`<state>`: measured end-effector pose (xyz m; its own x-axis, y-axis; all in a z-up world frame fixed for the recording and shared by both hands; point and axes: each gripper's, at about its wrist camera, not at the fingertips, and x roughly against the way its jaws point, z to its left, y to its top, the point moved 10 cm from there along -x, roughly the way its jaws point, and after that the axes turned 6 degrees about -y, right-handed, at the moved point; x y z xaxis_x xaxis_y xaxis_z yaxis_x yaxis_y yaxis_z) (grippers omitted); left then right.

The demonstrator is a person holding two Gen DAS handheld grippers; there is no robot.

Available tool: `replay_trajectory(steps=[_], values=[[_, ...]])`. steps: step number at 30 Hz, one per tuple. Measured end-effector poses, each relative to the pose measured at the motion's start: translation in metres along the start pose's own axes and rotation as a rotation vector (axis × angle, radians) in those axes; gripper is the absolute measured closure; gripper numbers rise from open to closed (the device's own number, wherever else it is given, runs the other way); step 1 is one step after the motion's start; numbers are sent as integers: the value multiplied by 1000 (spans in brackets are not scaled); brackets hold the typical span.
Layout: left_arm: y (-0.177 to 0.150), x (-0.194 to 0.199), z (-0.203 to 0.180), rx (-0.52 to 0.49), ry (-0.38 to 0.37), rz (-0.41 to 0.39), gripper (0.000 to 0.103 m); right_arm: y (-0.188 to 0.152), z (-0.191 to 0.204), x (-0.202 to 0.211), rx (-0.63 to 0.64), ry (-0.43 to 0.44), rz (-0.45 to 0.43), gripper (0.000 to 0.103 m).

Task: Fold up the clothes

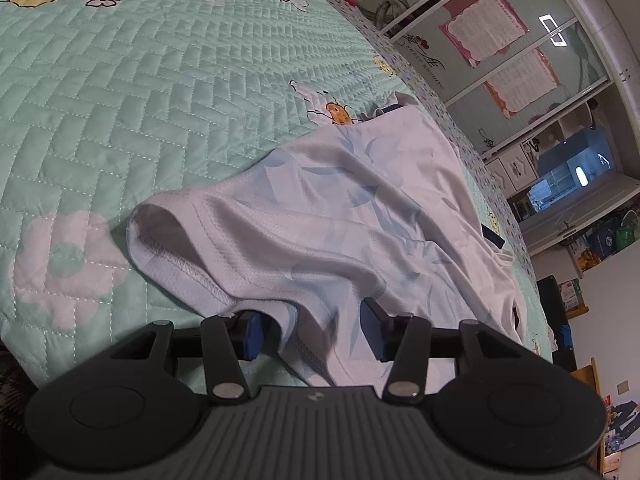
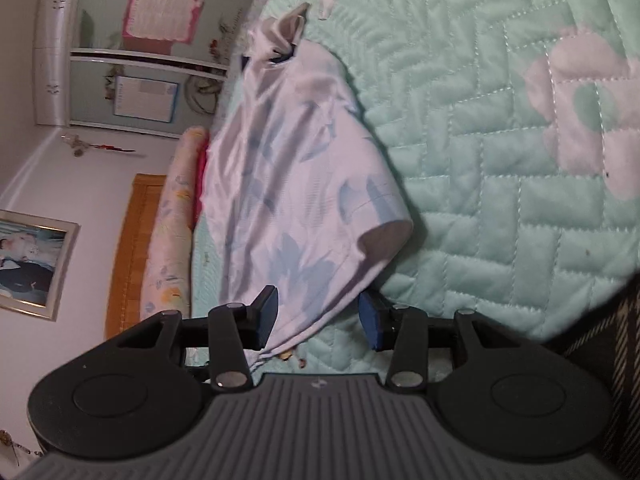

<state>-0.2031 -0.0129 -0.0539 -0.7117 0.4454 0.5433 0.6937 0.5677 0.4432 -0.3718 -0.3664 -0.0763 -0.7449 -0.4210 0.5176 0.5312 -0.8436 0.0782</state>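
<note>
A pale lilac shirt (image 1: 340, 208) with a faint blue leaf print lies crumpled on the mint quilted bedspread (image 1: 140, 100). In the left wrist view a sleeve opening gapes at the left. The shirt's near hem drapes between the blue pads of my left gripper (image 1: 313, 334), whose jaws stand wide apart around the cloth. In the right wrist view the same shirt (image 2: 288, 160) stretches away, and one edge of it hangs between the pads of my right gripper (image 2: 318, 318), also open. A small dark blue piece (image 2: 284, 56) shows at the shirt's bunched far end; I cannot tell what it is.
The bedspread (image 2: 500, 140) carries flower and bee prints. A rolled floral pillow (image 2: 172, 232) and a wooden headboard (image 2: 132, 248) lie past the shirt. A wardrobe with mirrored doors (image 1: 500, 60) and papers stuck on it stands beyond the bed's edge.
</note>
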Motion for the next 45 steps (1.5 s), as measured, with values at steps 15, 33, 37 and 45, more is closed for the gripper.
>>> replay_trajectory(steps=[15, 33, 37, 45], values=[[0, 0, -1, -19, 47, -1, 59, 7, 7, -9, 57, 5, -25, 79], [1, -6, -7, -81, 95, -9, 58, 18, -9, 11, -12, 43, -78, 63], [1, -7, -7, -95, 89, -2, 58, 9, 3, -14, 11, 58, -23, 63], [-9, -1, -12, -184, 90, 48, 102, 9, 3, -18, 61, -23, 2, 103]])
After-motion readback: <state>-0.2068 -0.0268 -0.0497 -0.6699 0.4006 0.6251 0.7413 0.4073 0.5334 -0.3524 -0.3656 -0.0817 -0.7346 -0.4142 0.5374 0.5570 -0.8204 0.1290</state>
